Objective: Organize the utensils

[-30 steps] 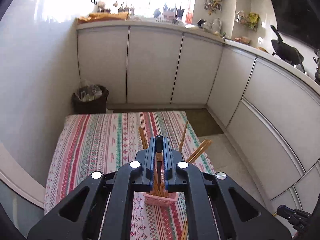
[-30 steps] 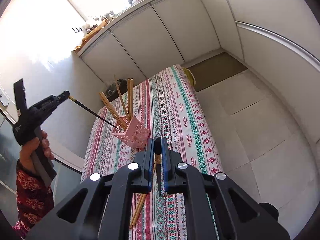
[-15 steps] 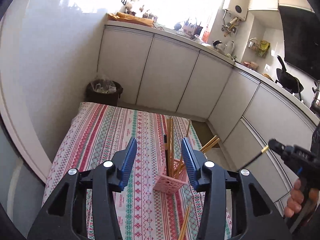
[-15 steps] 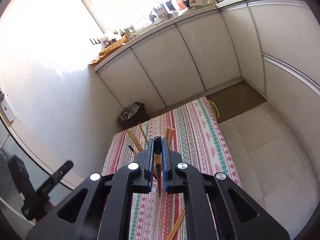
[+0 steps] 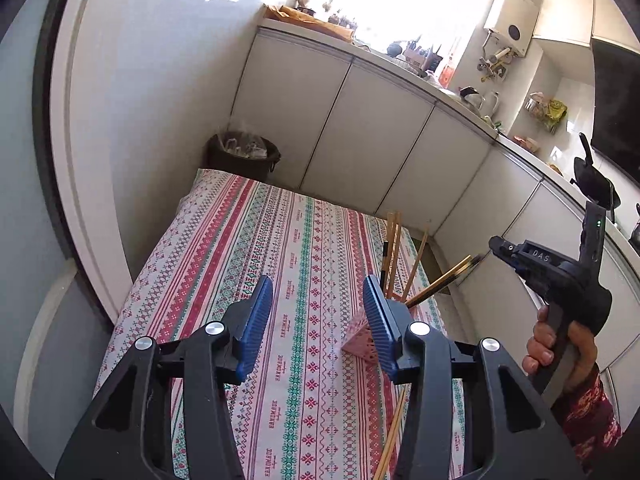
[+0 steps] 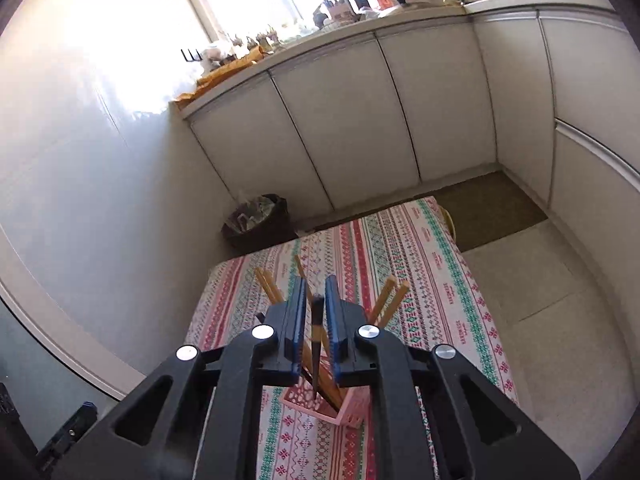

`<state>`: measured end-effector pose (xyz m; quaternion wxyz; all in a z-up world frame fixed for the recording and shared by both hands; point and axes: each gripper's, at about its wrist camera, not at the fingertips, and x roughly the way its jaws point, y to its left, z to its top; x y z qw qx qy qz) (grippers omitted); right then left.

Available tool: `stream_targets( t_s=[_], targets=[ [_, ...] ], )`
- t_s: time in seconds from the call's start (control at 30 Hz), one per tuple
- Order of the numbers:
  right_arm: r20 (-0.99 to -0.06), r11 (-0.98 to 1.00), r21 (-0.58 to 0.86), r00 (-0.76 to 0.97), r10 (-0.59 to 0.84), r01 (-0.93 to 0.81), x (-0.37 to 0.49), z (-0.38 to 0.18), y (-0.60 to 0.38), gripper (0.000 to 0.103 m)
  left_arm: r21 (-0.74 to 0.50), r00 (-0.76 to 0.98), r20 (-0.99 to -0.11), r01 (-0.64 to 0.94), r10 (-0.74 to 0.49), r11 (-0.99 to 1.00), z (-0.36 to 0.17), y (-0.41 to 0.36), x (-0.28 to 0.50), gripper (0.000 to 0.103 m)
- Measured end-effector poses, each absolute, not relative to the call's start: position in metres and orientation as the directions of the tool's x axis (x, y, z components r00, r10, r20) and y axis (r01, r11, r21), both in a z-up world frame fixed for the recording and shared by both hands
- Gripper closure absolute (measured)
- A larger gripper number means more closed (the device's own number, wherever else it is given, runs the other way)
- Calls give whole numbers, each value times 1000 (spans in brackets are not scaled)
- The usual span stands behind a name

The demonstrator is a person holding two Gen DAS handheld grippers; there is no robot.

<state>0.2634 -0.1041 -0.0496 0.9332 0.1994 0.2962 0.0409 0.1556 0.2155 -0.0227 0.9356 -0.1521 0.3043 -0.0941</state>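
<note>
A pink perforated holder (image 5: 362,344) (image 6: 320,408) stands on the striped tablecloth (image 5: 256,264) with several wooden chopsticks (image 5: 394,248) leaning in it. My left gripper (image 5: 318,316) is open and empty, just left of the holder. My right gripper (image 6: 316,312) hovers above the holder; its jaws stand slightly apart around a dark chopstick (image 6: 316,344) with a gold band, whose tip points down into the holder. In the left wrist view the right gripper (image 5: 496,246) is at the right. A loose wooden chopstick pair (image 5: 394,428) lies on the cloth near the front.
A dark waste bin (image 5: 244,156) (image 6: 258,216) stands past the table's far end. White cabinets (image 6: 360,120) line the back and right. A brown mat (image 6: 492,208) lies on the tiled floor to the right of the table.
My left gripper let go of its dark chopstick into the holder, opened and drew back to the left. My right gripper carried its dark chopstick over the holder, and its jaws have parted slightly.
</note>
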Motion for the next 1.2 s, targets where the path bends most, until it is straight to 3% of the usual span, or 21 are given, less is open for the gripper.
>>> stream_targets(
  t_s=[0.07,0.13,0.27,0.4,0.47,0.53,0.63,0.97,1.2],
  targets=[
    [-513,927,373,840,175,35,253,-43,-105,73,-334,800,-537,90,-267,938,-21,213,157,52],
    [-484,937,347,864,141,42,237,-33,-109,50,-327,803,-534,94,-265,940,-19,209,157,41],
    [-479,950,309,870,121,37,211,-26,-120,50,-313,781,-550,136,-296,940,-21,186,160,39],
    [-517,951,299,851,90,81,179,-44,-138,38,-273,729,-611,172,-309,946,-33,154,168,31],
    [-553,950,294,829,78,107,165,-61,-148,34,-254,689,-653,190,-313,948,-44,139,172,27],
    [-604,944,296,794,68,144,153,-81,-157,23,-243,648,-692,203,-316,949,-57,124,177,20],
    [-688,943,283,722,71,177,138,-115,-168,17,-210,571,-762,228,-305,951,-82,98,185,11],
    [-854,951,204,518,57,231,86,-204,-183,14,-123,255,-946,296,-202,947,-176,27,202,7],
    [-879,926,279,456,139,255,67,-228,-183,14,-125,173,-969,278,-178,952,-203,15,201,7]
  ],
)
